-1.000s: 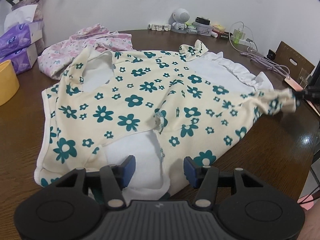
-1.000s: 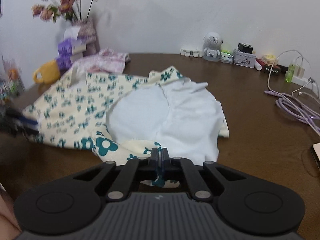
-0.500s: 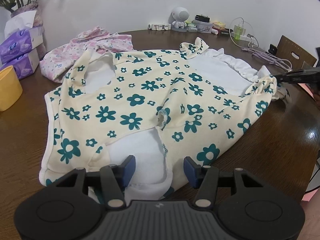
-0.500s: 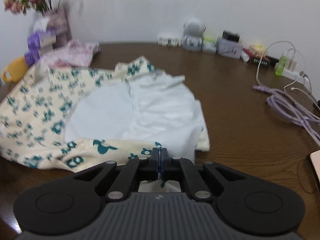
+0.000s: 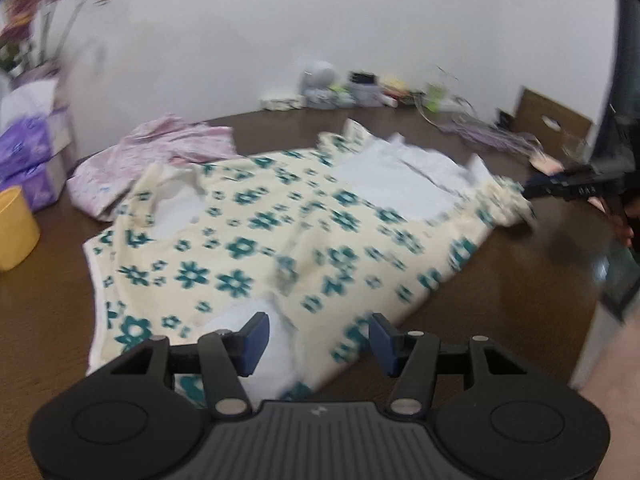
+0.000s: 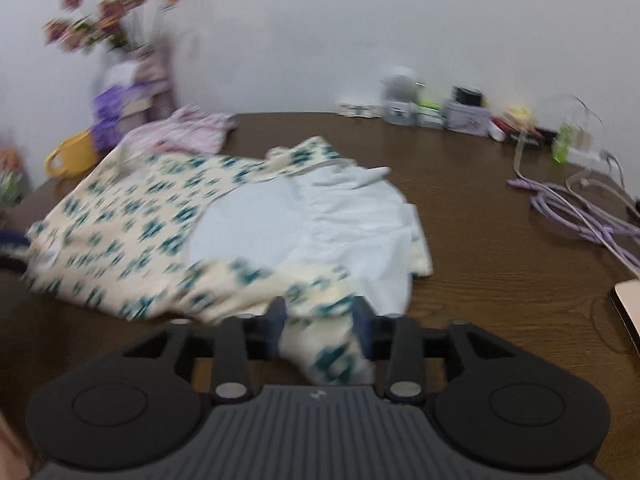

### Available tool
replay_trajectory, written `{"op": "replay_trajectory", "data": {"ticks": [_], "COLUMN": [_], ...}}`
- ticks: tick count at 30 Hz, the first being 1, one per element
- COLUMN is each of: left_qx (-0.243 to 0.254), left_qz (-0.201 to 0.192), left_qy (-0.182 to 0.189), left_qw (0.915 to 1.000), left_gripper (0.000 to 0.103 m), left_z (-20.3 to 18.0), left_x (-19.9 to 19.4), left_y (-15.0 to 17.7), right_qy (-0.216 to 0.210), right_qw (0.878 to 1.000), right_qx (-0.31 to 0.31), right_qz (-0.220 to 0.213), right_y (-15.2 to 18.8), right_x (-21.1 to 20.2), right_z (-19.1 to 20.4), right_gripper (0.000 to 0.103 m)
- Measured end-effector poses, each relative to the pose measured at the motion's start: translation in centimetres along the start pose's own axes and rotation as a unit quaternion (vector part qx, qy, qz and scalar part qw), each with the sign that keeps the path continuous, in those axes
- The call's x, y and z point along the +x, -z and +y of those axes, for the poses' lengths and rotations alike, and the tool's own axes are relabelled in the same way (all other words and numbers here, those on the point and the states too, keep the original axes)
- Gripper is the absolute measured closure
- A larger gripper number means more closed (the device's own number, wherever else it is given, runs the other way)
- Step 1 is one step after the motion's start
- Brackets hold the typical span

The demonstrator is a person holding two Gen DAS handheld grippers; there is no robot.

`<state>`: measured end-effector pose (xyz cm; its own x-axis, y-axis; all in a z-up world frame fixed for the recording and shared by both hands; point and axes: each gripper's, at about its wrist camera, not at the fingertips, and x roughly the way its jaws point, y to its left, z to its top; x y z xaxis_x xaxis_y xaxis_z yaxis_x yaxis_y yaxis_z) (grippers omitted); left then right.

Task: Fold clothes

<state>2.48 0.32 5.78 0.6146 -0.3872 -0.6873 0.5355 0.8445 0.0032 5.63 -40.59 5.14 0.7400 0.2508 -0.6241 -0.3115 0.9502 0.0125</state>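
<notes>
Releasing a bunched corner, the right gripper (image 6: 320, 330) is opening with cloth between its fingers; the left gripper (image 5: 318, 338) hangs spread and empty at six o'clock of the floral garment (image 5: 260, 240), spread mid-table, barely folded; a pink garment (image 5: 160, 156) waits at eleven o'clock.

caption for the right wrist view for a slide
Right gripper jaws opening around the cream, teal-flowered cotton garment on the brown wooden table.

Motion blur smears the flower print on the cream garment (image 5: 256, 240). Behind it, the small items along the wall (image 5: 360, 90) are unreadable. Left of it, the yellow cup (image 5: 14, 228) is cropped.
</notes>
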Motion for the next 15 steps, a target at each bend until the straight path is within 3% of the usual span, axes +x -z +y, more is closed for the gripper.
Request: {"op": "replay_trajectory", "data": {"ticks": [3,6,9,11,12,13,14,15], "left_qx": [0.029,0.04,0.053,0.069,0.079,0.088,0.098,0.107], "left_qz": [0.02,0.029,0.037,0.034,0.031,0.029,0.027,0.026], "left_qy": [-0.014,-0.039,-0.062,-0.066,-0.069,-0.07,-0.072,-0.072], "left_qw": [0.9993,0.998,0.996,0.9948,0.994,0.9932,0.9922,0.9913], "left_gripper": [0.049,0.049,0.05,0.05,0.05,0.05,0.057,0.071], "left_z": [-1.4,-1.6,-1.5,-1.5,-1.5,-1.6,-1.7,-1.6], "left_x": [0.4,0.7,1.4,1.9,2.1,2.2,2.4,2.6], "left_y": [0.9,1.7,2.1,2.1,2.0,1.8,1.6,1.4], "right_qy": [-0.003,0.023,0.063,0.055,0.051,0.047,0.043,0.039], "right_qw": [0.999,0.996,0.992,0.993,0.994,0.994,0.995,0.996], "right_qx": [-0.043,-0.082,-0.106,-0.099,-0.095,-0.091,-0.087,-0.079], "right_qz": [-0.003,0.002,0.017,0.02,0.022,0.023,0.024,0.02], "right_y": [0.6,0.7,0.6,0.7,0.7,0.7,0.7,0.6], "right_x": [0.0,1.2,3.0,3.6,3.9,4.1,4.3,4.1], "right_z": [2.3,3.5,3.9,3.9,3.9,3.8,3.8,3.7], "right_gripper": [0.057,0.05,0.049,0.051,0.061,0.078,0.085,0.095]}}
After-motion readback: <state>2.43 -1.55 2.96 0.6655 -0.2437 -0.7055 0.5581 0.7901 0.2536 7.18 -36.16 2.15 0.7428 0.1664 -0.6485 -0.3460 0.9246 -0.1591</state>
